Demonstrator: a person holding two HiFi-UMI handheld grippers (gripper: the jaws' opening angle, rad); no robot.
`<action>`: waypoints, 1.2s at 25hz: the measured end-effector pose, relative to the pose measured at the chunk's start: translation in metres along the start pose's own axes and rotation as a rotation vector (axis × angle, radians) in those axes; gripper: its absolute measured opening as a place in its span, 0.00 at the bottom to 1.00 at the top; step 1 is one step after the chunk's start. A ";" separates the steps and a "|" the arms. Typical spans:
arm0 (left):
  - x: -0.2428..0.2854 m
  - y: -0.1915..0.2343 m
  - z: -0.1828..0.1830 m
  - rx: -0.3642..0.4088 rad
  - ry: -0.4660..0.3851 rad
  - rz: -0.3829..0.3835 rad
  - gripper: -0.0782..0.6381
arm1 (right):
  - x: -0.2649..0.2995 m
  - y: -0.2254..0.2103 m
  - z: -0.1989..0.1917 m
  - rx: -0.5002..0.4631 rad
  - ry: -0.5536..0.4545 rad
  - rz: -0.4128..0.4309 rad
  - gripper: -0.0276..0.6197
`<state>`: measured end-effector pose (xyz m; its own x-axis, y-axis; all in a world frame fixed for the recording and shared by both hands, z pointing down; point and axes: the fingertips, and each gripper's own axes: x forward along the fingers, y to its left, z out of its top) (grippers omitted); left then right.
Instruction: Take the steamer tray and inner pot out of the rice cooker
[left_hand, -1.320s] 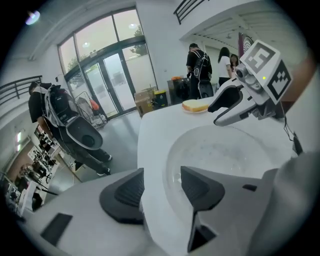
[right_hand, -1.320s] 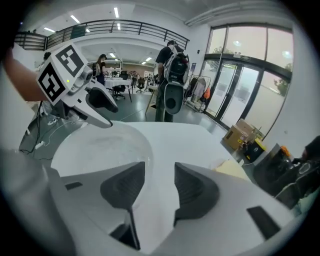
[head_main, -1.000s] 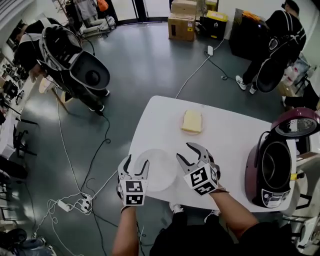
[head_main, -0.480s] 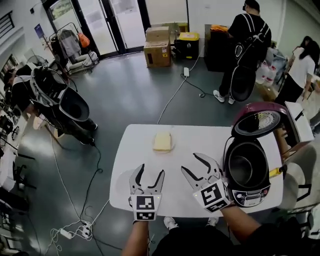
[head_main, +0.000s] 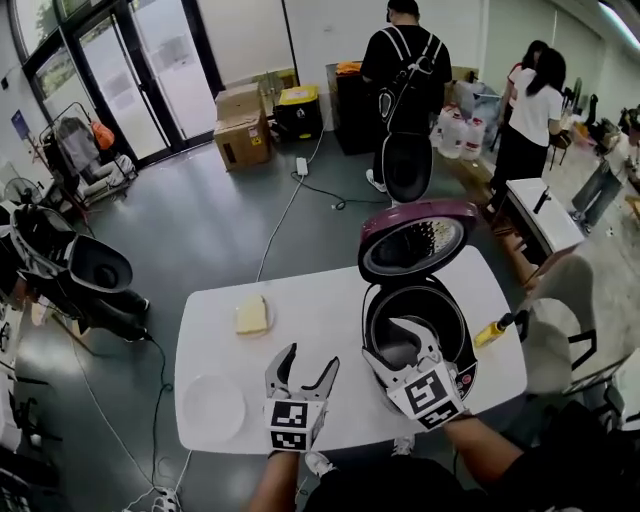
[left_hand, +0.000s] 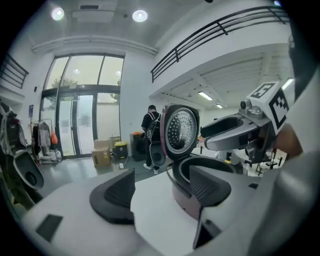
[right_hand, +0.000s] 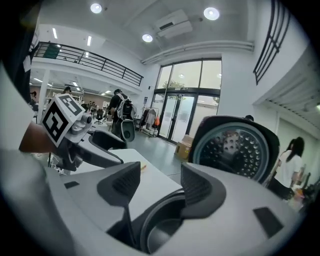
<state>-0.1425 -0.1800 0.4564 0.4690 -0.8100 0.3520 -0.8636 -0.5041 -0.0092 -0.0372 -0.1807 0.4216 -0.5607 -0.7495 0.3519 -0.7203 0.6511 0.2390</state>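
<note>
Head view
- Surface: white surface (head_main: 320, 305), seen from steeply above.
- Rice cooker: dark red rice cooker (head_main: 452, 345) stands at the right end of the surface, its lid (head_main: 415, 243) raised and tilted back.
- Inner pot: the inner pot (head_main: 392, 345) sits inside the cooker body.
- Right tongs: my right tongs (head_main: 383, 338) hang over the cooker's near rim with the jaws apart, touching nothing.
- Left tongs: my left tongs (head_main: 311, 357) are over bare surface just left of the cooker, with the jaws apart and empty.
- Other items: a yellow block (head_main: 252, 315) lies toward the far left and a white round dish (head_main: 212, 408) near the left front corner. Both are well apart from the tongs.

Left gripper view
- Left tongs (left_hand: 162, 190): the jaws have just been opening. Only bare surface shows between the pads.
- Rice cooker (left_hand: 184, 200): ahead and slightly right, partly behind the right pad, with the lid (left_hand: 180, 131) upright.
- Right tongs (left_hand: 206, 138): above the cooker mouth.

Right gripper view
- Right tongs (right_hand: 159, 185): the jaws have just been opening and grip nothing.
- Inner pot (right_hand: 160, 235): directly below the pads, seated in the cooker.
- Lid (right_hand: 235, 147): standing open behind the right pad.
- Left tongs (right_hand: 122, 151): off to the left over the surface.
</note>
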 end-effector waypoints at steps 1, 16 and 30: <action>0.008 -0.011 0.002 -0.023 0.001 -0.026 0.59 | -0.007 -0.011 -0.007 0.012 0.005 -0.011 0.41; 0.076 -0.112 -0.019 -0.546 0.172 -0.327 0.63 | -0.086 -0.134 -0.136 0.401 0.145 -0.011 0.44; 0.093 -0.131 -0.046 -1.011 0.302 -0.482 0.65 | -0.091 -0.143 -0.210 1.221 0.204 0.321 0.55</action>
<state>0.0058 -0.1754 0.5330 0.8439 -0.4262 0.3258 -0.4252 -0.1613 0.8906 0.2027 -0.1801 0.5452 -0.7838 -0.4774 0.3970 -0.5317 0.1857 -0.8263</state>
